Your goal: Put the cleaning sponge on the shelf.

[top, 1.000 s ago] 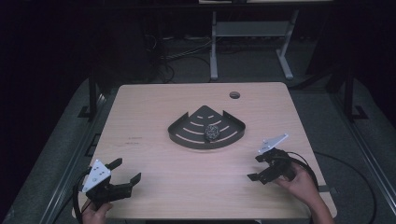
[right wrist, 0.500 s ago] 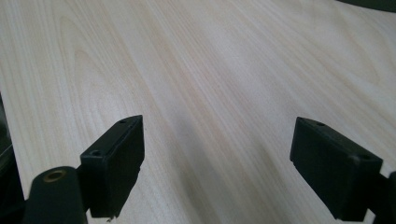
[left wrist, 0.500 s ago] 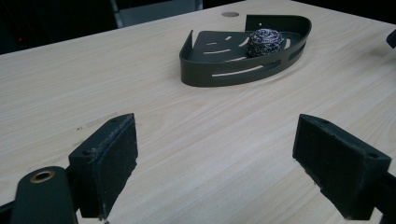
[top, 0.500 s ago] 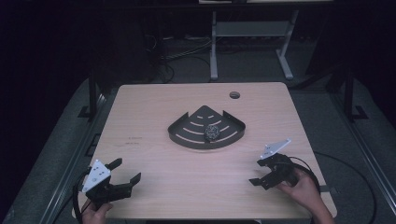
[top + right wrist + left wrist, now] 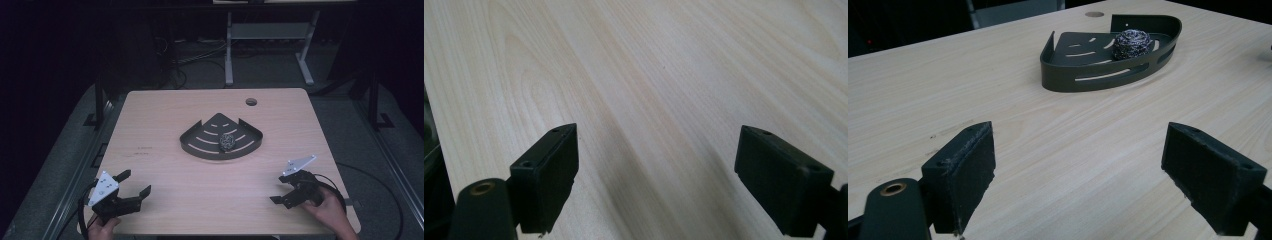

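Left gripper [image 5: 134, 184] and right gripper [image 5: 277, 191] hover low (jaws spread).

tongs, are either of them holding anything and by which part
Nothing is held. The left tongs and the right tongs are both open over bare table, well apart from the scrubber ball in the corner tray.

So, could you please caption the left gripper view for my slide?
Open left gripper facing a dark corner tray holding a steel-wool ball.
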A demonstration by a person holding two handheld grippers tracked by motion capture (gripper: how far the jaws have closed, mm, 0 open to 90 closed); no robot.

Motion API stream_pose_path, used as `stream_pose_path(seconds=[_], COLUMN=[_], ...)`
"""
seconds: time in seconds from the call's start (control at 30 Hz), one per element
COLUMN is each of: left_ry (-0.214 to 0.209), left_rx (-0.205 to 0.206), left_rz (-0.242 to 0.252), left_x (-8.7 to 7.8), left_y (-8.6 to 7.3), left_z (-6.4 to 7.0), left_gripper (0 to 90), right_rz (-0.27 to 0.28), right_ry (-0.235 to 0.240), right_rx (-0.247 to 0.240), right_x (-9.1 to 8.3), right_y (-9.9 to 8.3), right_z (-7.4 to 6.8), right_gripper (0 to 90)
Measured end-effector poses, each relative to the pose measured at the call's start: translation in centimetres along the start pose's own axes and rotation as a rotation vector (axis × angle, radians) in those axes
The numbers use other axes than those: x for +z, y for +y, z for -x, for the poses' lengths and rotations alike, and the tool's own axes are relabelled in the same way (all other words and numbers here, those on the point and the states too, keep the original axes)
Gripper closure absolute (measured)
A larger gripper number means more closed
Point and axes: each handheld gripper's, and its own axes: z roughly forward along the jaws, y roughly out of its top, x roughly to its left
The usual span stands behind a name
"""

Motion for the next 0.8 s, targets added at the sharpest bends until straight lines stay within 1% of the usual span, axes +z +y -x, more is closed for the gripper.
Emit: stream_pose_path(seconds=[0.2,0.5,0.63,0.7,0.8], left_ry=[-0.001,-0.002,-0.004,-0.004,-0.008], left_rx=[0.002,0.004,0.005,0.004,0.011], left_rz=[0.000,-0.005,-0.005,-0.006,-0.010], left_x=[0.1,0.1,0.2,0.2,0.3], left_y=[0.0,-0.1,-0.1,-0.1,-0.1], left_z=[0.1,0.1,0.2,0.2,0.2], left_gripper=[13.2,13.2,13.2,13.2,13.3], right_rz=[0.005,0.006,0.013,0.025,0.031], right_ry=[0.003,0.002,0.000,0.001,-0.009], right_rx=[0.015,0.014,0.026,0.031,0.036], right_x=[0.0,0.1,0.0,-0.1,-0.3], right_y=[-0.8,-1.6,-2.0,-2.2,-2.6], right_z=[-0.3,-0.6,-0.7,-0.9,-1.1], right_gripper=[17.2,17.2,17.2,17.2,17.1])
